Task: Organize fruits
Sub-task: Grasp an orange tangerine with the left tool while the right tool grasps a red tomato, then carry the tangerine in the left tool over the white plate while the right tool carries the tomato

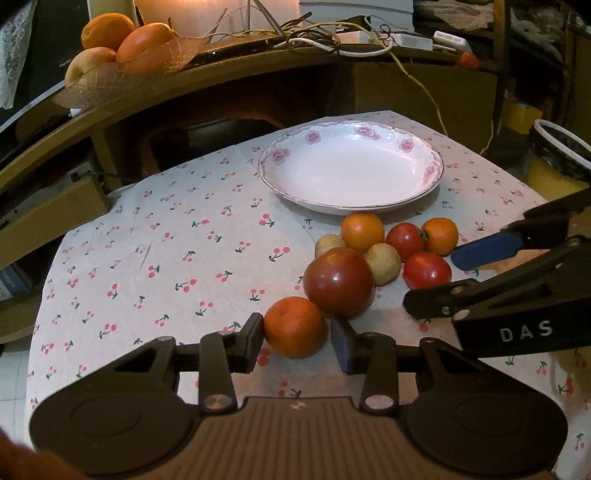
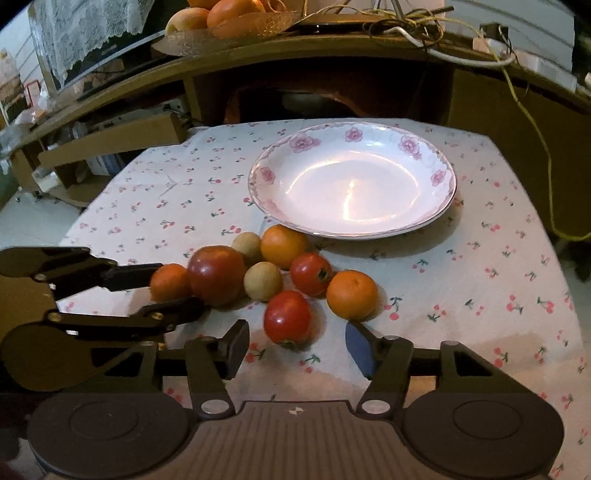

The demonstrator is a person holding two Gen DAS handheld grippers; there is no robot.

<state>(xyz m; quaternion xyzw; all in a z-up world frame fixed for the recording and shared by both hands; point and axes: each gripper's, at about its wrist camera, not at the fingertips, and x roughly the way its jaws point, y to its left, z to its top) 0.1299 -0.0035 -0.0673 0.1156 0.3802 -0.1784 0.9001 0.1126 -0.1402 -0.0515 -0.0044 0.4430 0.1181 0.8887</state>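
Observation:
My left gripper (image 1: pixel 299 338) is shut on a small orange (image 1: pixel 295 328) resting on the cherry-print cloth; the right wrist view shows its fingers on either side of that orange (image 2: pixel 170 282). Behind it sits a dark red apple (image 1: pixel 338 280) in a cluster with two more oranges, two tomatoes and two small tan fruits. My right gripper (image 2: pixel 297 345) stands open, with the nearest tomato (image 2: pixel 288 317) just ahead between its fingertips, untouched. An empty flowered plate (image 2: pixel 351 184) lies beyond the cluster.
A wooden shelf behind the table carries a basket of oranges (image 1: pixel 122 48) and tangled cables (image 1: pixel 314 33). A lined bin (image 1: pixel 561 147) stands at the right, a cardboard box (image 1: pixel 48 214) at the left. The cloth's left half (image 1: pixel 147 240) is bare.

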